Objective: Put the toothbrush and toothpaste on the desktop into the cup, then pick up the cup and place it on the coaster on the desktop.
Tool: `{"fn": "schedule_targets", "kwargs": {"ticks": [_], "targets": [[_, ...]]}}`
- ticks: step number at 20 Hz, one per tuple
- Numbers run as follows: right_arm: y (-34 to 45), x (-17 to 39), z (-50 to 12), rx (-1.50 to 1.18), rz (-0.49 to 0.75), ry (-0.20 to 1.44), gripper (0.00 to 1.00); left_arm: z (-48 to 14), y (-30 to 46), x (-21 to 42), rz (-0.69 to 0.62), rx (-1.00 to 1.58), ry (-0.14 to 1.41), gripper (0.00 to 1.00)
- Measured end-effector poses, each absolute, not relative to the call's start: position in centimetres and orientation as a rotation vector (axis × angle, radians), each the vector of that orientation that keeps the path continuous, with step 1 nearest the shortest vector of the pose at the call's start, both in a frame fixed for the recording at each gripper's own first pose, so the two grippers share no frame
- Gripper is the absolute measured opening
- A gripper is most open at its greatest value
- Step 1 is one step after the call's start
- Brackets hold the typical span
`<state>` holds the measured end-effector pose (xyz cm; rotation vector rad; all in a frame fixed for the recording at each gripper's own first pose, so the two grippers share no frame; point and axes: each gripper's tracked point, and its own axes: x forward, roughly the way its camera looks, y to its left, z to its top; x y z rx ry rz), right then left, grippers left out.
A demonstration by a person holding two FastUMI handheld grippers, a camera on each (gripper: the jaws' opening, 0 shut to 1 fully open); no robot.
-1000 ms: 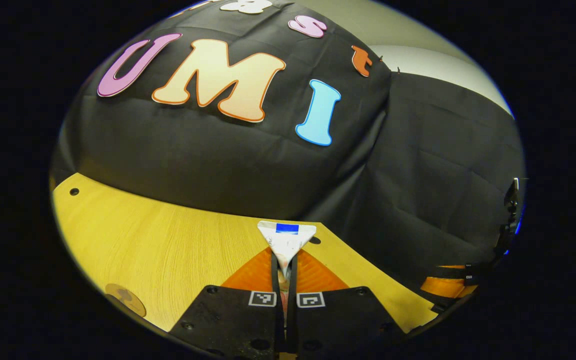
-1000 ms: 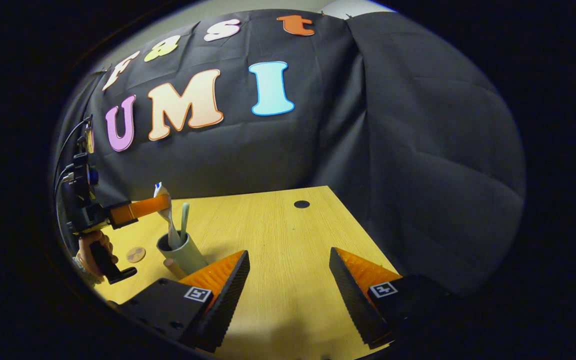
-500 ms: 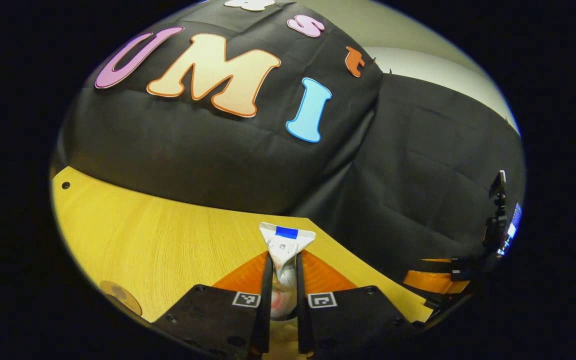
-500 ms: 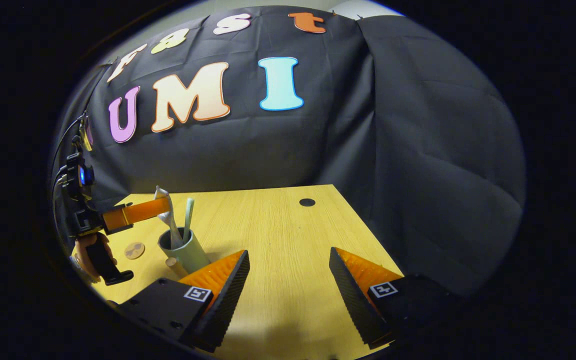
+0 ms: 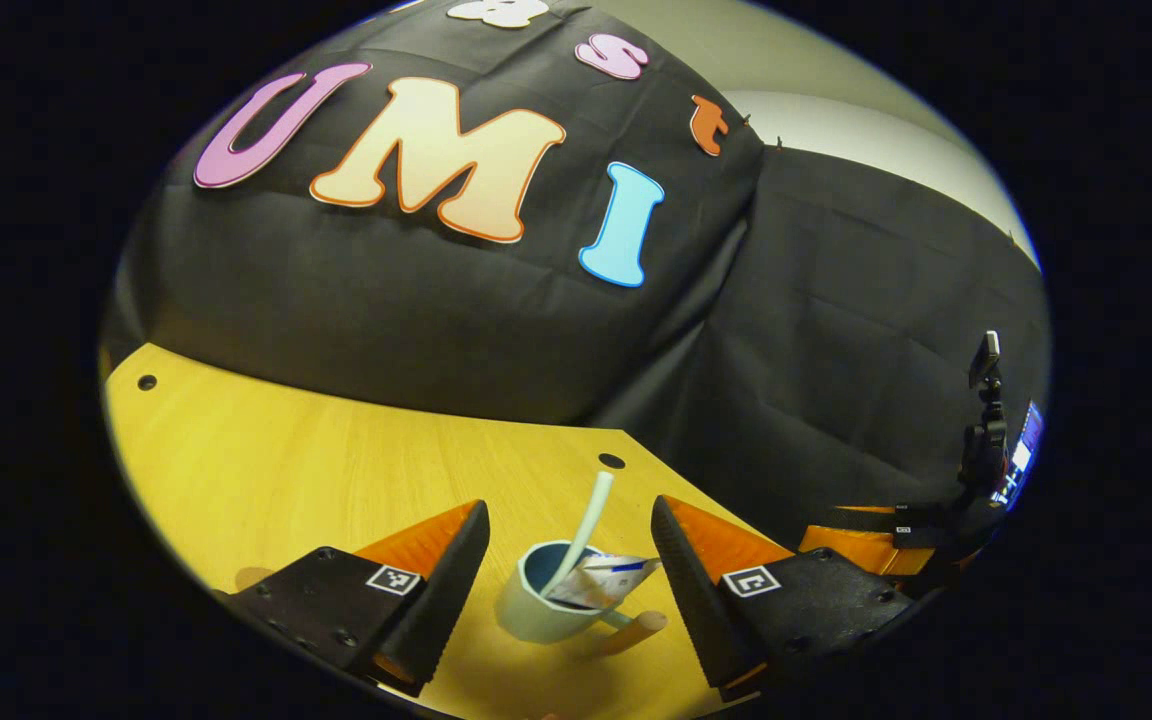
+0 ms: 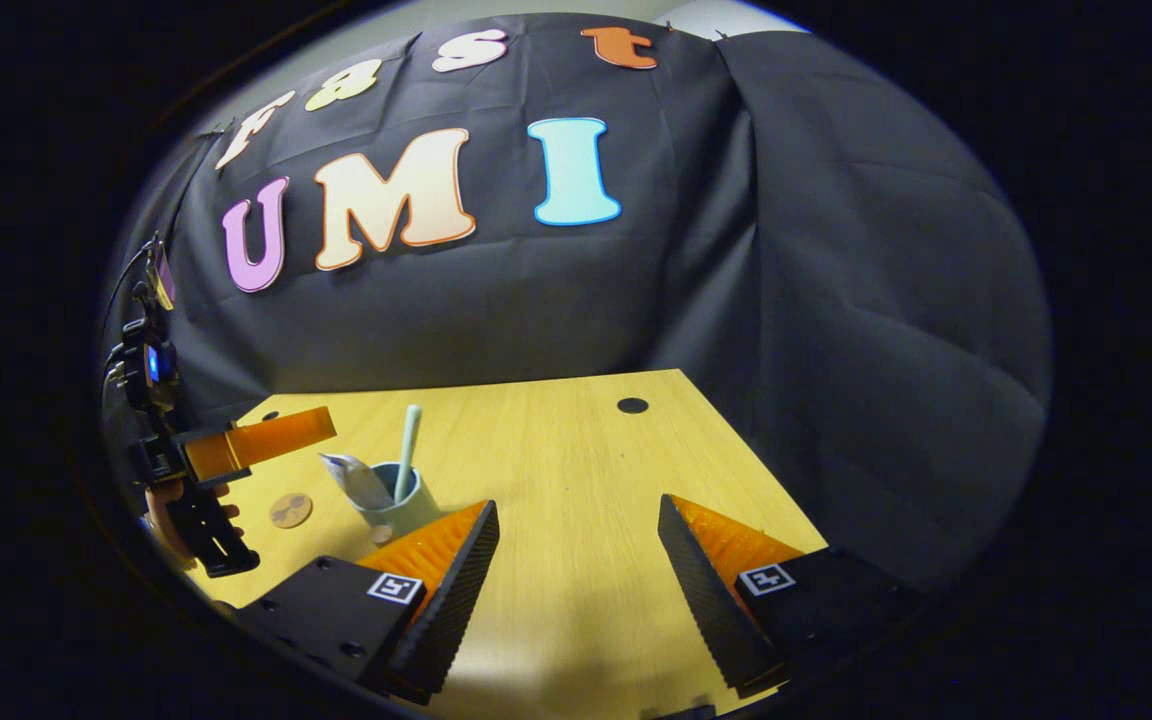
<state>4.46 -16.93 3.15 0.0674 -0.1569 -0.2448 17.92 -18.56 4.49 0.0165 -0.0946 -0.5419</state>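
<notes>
Two things stand in the cup (image 5: 546,610): the toothbrush (image 5: 581,530) and the toothpaste (image 5: 601,580). We see the cup on the table (image 5: 286,470), and in the left gripper view it sits between and a little ahead of the fingers of the left hand-held gripper (image 5: 568,570). This hand-held gripper is released, its fingers wide apart and touching nothing. The toothbrush leans up out of the cup, and the toothpaste tube lies tilted over the rim toward the right finger. A small wooden handle (image 5: 636,632) sticks out from the side of the cup.

We see in the right gripper view the same cup (image 6: 391,500) near the left finger of the right hand-held gripper (image 6: 576,560), which is also released and holds nothing. The coaster (image 6: 290,510) lies flat on the table just beside the cup, not touching it. The left hand-held gripper (image 6: 261,440) hangs above the coaster, and a hand (image 6: 171,510) holds its grip.
</notes>
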Motion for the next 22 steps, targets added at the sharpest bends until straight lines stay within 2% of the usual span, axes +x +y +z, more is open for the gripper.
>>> {"fn": "schedule_targets", "kwargs": {"ticks": [1, 2, 4, 6, 7, 8, 9, 10, 13, 16, 17, 19, 20, 22], "targets": [[-16.1, 4.7, 3.3, 0.063, -0.227, -0.15, 0.95, 5.0, -17.9, 17.5, -0.536, 0.018, -0.102, 0.93], [-15.0, 5.0, 3.4, 0.057, -0.198, -0.141, 0.98, 5.3, -17.2, 17.0, -0.529, 0.014, -0.105, 0.93], [-12.7, 5.8, 3.5, 0.05, -0.131, -0.113, 0.95, 6.1, -15.3, 16.2, -0.49, 0.009, -0.104, 0.93], [-10.3, 6.8, 3.7, 0.05, -0.057, -0.078, 0.99, 6.8, -12.5, 15.4, -0.424, 0.027, -0.115, 0.94], [-9.1, 7.3, 3.8, 0.046, -0.022, -0.066, 0.96, 7.1, -11.1, 15.1, -0.391, 0.033, -0.12, 0.94], [-8.2, 7.8, 3.8, 0.037, 0.007, -0.058, 0.98, 7.1, -9.6, 14.7, -0.356, 0.036, -0.119, 0.94], [-7.3, 8.4, 3.8, 0.027, 0.031, -0.047, 0.94, 7.0, -8.1, 14.3, -0.325, 0.035, -0.116, 0.94], [-6.5, 8.9, 3.7, 0.019, 0.053, -0.03, 0.99, 6.9, -6.6, 13.8, -0.29, 0.032, -0.111, 0.94], [-4.4, 10.5, 2.5, 0.011, 0.112, 0.056, 0.98, 6.6, -2.3, 12.0, -0.187, 0.006, -0.109, 0.94], [-3.8, 12.2, -0.2, 0.0, 0.109, 0.212, 0.98, 6.0, 1.6, 10.0, -0.091, -0.018, -0.104, 0.94], [-3.5, 12.8, -0.9, -0.008, 0.109, 0.25, 0.94, 5.8, 2.9, 9.4, -0.056, -0.026, -0.104, 0.94], [-3.2, 13.8, -1.8, -0.025, 0.106, 0.317, 0.98, 5.3, 5.3, 8.4, 0.006, -0.049, -0.1, 0.94], [-3.0, 14.1, -2.5, -0.031, 0.099, 0.352, 0.94, 5.0, 6.4, 7.7, 0.032, -0.061, -0.094, 0.94], [-3.0, 15.2, -3.3, -0.035, 0.077, 0.421, 0.98, 4.3, 8.1, 6.3, 0.079, -0.072, -0.087, 0.94]]}}
